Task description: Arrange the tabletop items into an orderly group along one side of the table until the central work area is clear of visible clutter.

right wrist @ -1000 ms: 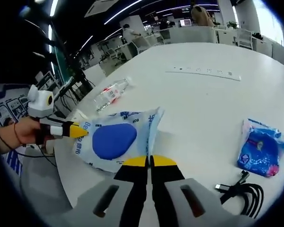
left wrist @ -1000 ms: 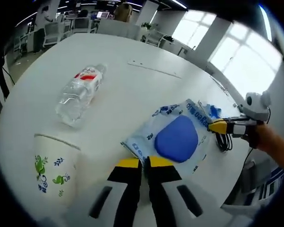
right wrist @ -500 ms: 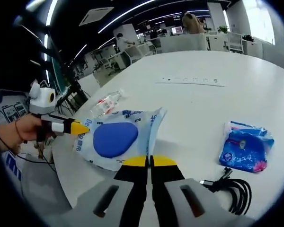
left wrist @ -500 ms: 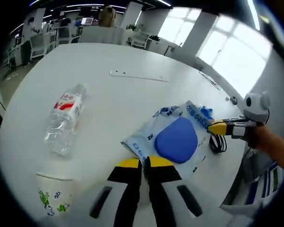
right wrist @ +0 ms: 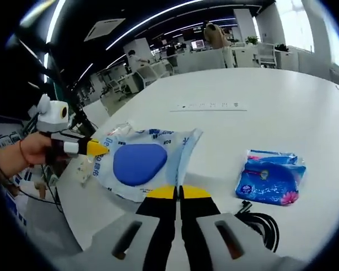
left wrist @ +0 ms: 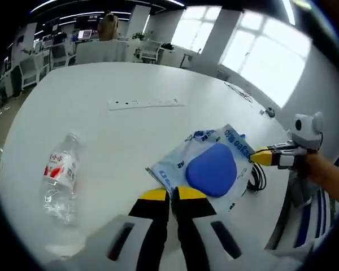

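Observation:
A white-and-blue wet wipes pack (left wrist: 212,168) with a blue oval lid is held from two sides. My left gripper (left wrist: 169,195) is shut on its near edge in the left gripper view. At the pack's far corner the right gripper (left wrist: 261,157) comes in, a hand behind it. In the right gripper view my right gripper (right wrist: 178,193) is shut on the near edge of the pack (right wrist: 138,164), and the left gripper (right wrist: 96,148) pinches the far left edge. A clear water bottle (left wrist: 59,178) lies on its side on the white table (left wrist: 118,135).
A blue tissue pack (right wrist: 268,180) lies to the right of the wipes, with a coiled black cable (right wrist: 260,223) in front of it; the cable (left wrist: 257,178) peeks out beyond the pack. A white power strip (left wrist: 146,103) lies mid-table. Office desks and a person stand far behind.
Both grippers keep their hold while both cameras travel with the pack toward the tissue pack and cable. The paper cup has slid out of the left gripper view.

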Demonstrator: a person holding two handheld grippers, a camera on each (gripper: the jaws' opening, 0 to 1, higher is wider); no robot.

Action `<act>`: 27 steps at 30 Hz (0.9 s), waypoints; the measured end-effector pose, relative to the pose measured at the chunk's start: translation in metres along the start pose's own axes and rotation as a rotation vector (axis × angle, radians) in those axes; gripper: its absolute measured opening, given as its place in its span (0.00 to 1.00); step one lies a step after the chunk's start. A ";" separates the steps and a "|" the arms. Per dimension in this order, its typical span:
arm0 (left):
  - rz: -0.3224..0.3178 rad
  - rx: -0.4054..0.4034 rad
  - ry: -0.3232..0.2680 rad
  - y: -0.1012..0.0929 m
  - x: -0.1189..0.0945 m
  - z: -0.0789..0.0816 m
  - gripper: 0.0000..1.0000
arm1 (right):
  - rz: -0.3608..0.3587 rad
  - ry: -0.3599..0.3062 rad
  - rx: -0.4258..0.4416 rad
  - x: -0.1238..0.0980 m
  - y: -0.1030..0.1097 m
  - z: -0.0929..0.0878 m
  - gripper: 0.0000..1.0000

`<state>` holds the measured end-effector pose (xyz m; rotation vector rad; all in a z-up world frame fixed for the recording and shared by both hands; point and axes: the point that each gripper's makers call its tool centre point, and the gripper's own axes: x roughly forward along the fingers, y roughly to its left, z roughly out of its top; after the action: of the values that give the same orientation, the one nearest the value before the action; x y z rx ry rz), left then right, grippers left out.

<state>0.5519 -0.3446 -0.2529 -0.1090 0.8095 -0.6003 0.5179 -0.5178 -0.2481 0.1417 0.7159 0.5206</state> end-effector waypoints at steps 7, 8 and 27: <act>-0.019 0.042 0.006 -0.002 0.016 0.018 0.00 | -0.037 -0.016 0.017 0.000 -0.012 0.005 0.00; -0.021 0.047 0.009 -0.002 0.018 0.019 0.00 | -0.042 -0.017 0.018 0.001 -0.013 0.005 0.00; -0.050 0.058 0.079 0.009 0.077 0.015 0.00 | -0.148 0.033 0.078 0.037 -0.059 -0.013 0.00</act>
<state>0.6077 -0.3806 -0.2953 -0.0533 0.8667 -0.6784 0.5564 -0.5507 -0.2972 0.1517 0.7730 0.3546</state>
